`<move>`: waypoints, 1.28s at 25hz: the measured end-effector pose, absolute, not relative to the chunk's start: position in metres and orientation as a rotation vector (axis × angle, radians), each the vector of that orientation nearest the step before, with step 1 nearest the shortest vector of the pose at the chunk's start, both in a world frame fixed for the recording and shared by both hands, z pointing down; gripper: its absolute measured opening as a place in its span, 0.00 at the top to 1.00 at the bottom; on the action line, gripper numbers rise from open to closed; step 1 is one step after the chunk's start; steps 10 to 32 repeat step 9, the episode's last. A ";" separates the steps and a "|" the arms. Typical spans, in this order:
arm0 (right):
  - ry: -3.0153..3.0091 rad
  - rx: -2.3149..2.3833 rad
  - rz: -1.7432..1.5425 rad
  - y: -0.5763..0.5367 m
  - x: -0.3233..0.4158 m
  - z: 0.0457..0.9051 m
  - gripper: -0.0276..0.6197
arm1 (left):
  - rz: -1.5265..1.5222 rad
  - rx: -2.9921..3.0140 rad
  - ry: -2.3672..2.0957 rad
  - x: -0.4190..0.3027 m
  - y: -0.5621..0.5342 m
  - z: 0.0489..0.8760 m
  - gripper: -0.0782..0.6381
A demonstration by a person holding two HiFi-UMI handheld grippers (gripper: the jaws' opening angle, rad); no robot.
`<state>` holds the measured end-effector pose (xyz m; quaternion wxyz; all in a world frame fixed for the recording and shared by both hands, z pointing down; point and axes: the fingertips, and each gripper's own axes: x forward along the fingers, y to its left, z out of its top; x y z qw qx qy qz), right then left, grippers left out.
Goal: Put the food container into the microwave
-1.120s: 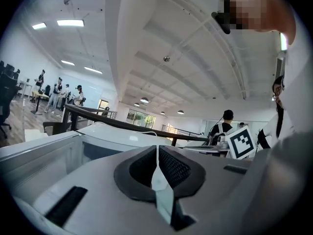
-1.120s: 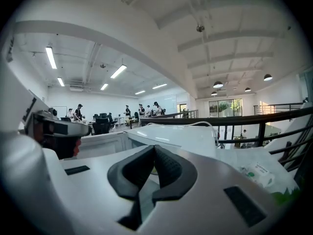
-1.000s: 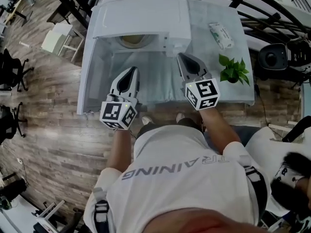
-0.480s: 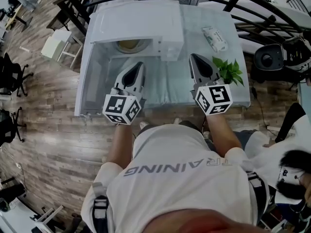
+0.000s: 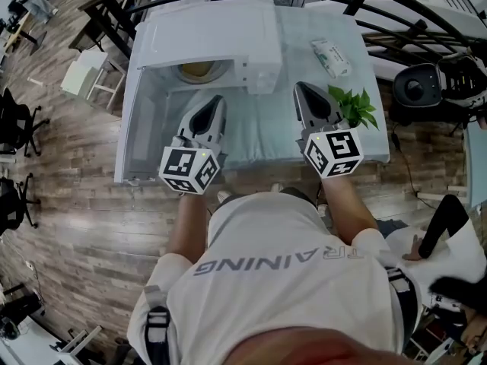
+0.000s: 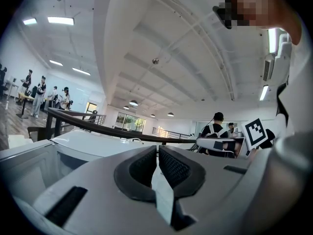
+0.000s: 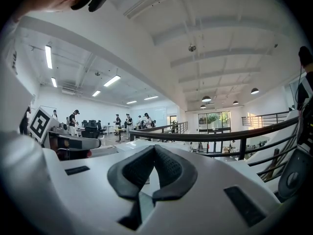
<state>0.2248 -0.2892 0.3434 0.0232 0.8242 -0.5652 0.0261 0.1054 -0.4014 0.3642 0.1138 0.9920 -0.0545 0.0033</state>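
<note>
- Wood-floor room; clothed table (image 5: pixel 259 128) w/ white microwave (image 5: pixel 213 33) far left, door open.
- My left gripper (image 5: pixel 216 101) and right gripper (image 5: pixel 301 90): both pressed together, empty.
- Food container (image 5: pixel 199 71): tan, round, prob. already in the cavity, just ahead of the left gripper, which is nearer.

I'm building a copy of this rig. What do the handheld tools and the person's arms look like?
Left tool and right tool are pale grey tapered shells with black textured pads. Each carries a white cube of black square markers. The person wears a white short-sleeved T-shirt with grey lettering.
</note>
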 end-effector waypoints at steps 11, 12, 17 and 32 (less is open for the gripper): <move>-1.738 2.543 0.084 -0.288 0.221 0.347 0.92 | 0.003 2.898 -0.148 0.102 -0.401 0.369 0.83; -1.738 2.543 0.084 -0.288 0.221 0.347 0.92 | 0.003 2.898 -0.148 0.102 -0.401 0.369 0.83; -1.738 2.543 0.084 -0.288 0.221 0.347 0.92 | 0.003 2.898 -0.148 0.102 -0.401 0.369 0.83; -1.738 2.543 0.084 -0.288 0.221 0.347 0.92 | 0.003 2.898 -0.148 0.102 -0.401 0.369 0.83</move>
